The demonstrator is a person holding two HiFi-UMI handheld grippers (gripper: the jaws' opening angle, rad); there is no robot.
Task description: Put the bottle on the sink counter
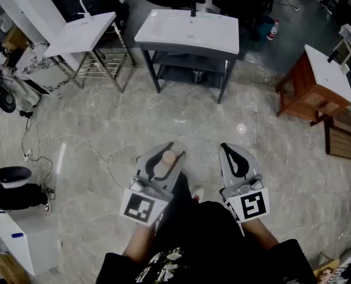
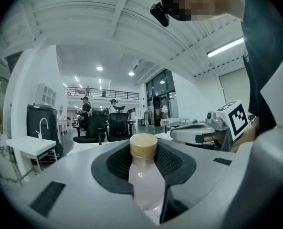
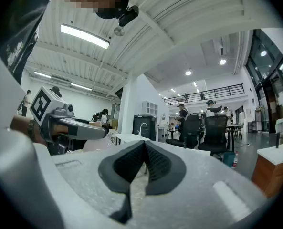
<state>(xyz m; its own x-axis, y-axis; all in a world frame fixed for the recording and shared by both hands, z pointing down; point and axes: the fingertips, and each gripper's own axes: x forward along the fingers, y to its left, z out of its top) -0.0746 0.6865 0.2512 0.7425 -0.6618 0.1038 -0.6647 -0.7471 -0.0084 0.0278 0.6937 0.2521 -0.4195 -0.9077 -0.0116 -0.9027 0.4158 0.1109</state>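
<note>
We hold both tongs out level and close before our body, marker cubes up, tips aimed at the grey sink table [image 1: 187, 31], which stands well ahead of us across the marble floor [image 1: 181, 120]. The left tongs [image 1: 174, 149] are closed part-way round a pale pink bottle [image 1: 169, 157] with a tan cap. The dark pads press its sides, and it stands upright between them with the cap just above the pads. The bottle is therefore carried in the air, well short of the sink table. The right tongs [image 1: 225, 148] are as far from the sink table as the left, facing its right half, with the jaws brought together on nothing.

The sink table's front edge faces us, with a basin sunk in its white top and a dark tap [image 1: 193, 7] at the back edge. Open floor runs from the tongs to that front edge. Left of the sink table, across a gap of floor, stands a white basin on a metal stand [image 1: 83, 34]. Right of it, well apart, is a wooden cabinet [image 1: 308, 90]. A white cable [image 1: 74, 144] trails over the floor, left of the sink table and nearer to us
</note>
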